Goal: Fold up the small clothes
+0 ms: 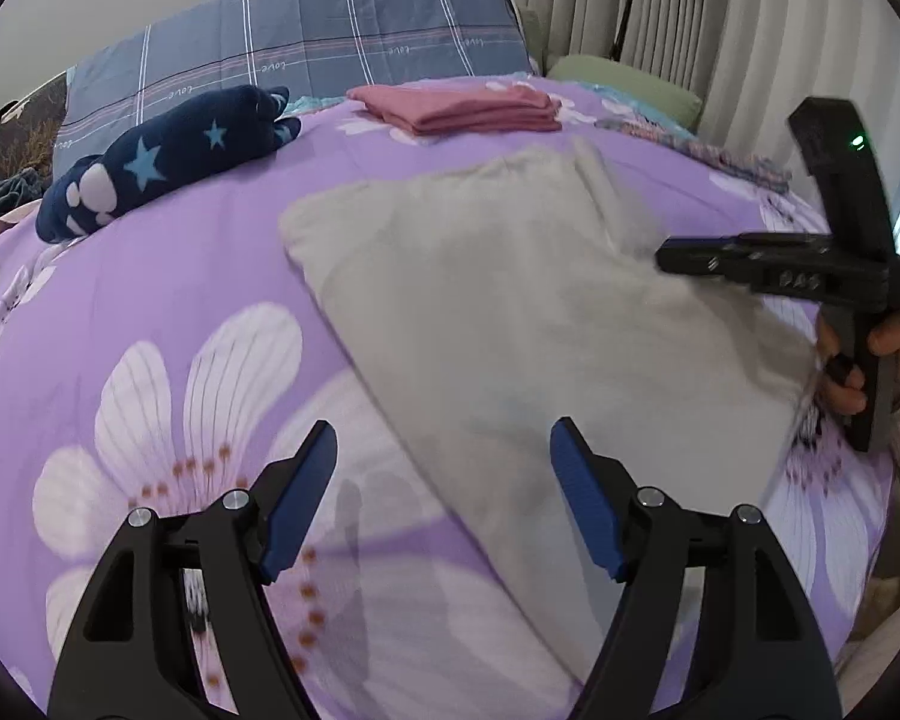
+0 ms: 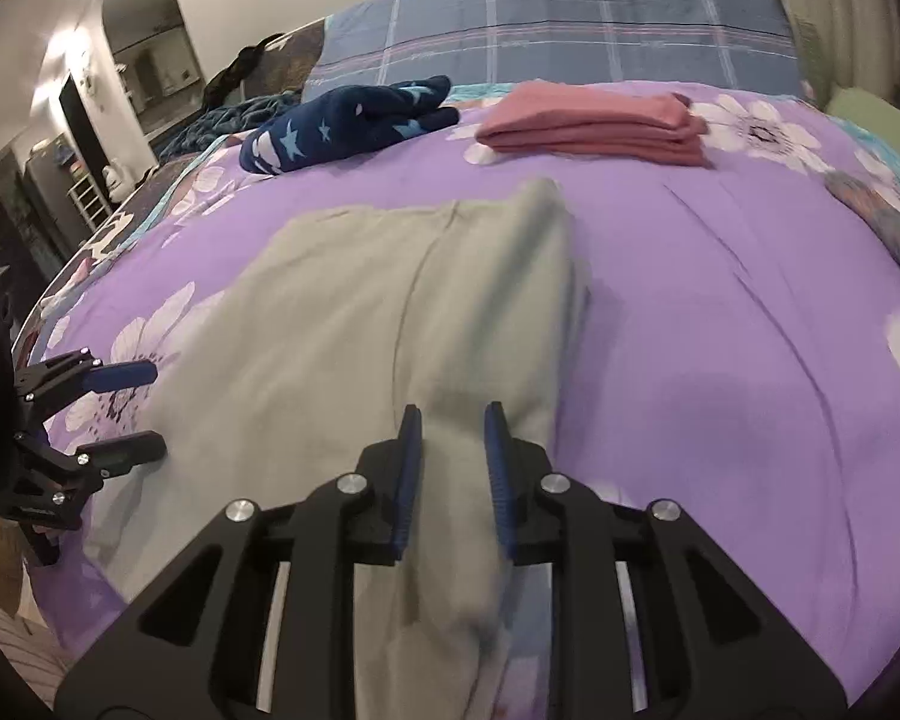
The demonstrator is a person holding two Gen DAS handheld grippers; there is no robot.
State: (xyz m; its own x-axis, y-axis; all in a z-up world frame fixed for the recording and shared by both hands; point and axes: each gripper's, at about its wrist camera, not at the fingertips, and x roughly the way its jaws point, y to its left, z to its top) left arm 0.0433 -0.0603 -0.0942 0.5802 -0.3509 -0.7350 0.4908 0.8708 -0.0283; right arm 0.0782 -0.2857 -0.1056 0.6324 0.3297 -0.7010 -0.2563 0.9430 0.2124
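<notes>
Gripping a bunched ridge of the pale grey-green garment (image 2: 354, 330), the right gripper (image 2: 452, 468) is pinching the cloth between its narrowed blue pads (image 2: 411, 468), with fabric draping down under its frame. Well to the side, the left gripper (image 1: 444, 498) is standing wide apart with nothing between its fingers, hovering just above the garment's near corner and the purple floral bedspread (image 1: 150, 276). Judging by the lifted edge, a fold is under way: one side is being carried while the rest is lying spread flat in the middle of the bed. The next move probably calls for laying that raised edge squarely over the flat part, with the free gripper either pinning the cloth or taking the matching corner so the fold lands straight. Farther back, a dark navy star-patterned item (image 1: 168, 162) is lying at the left, and a neatly folded pink stack (image 1: 462, 108) is resting beside it, near the blue plaid pillow (image 1: 306, 36). Only the right wrist view is showing the actual pinch; the left wrist view is showing the right tool side-on, motion-blurred, with the person's hand (image 1: 882, 360) around its handle, plus curtains (image 1: 660, 6) behind. Conversely, the right wrist view is revealing a lit doorway (image 2: 126, 54) and the spread left fingers from outside.
</notes>
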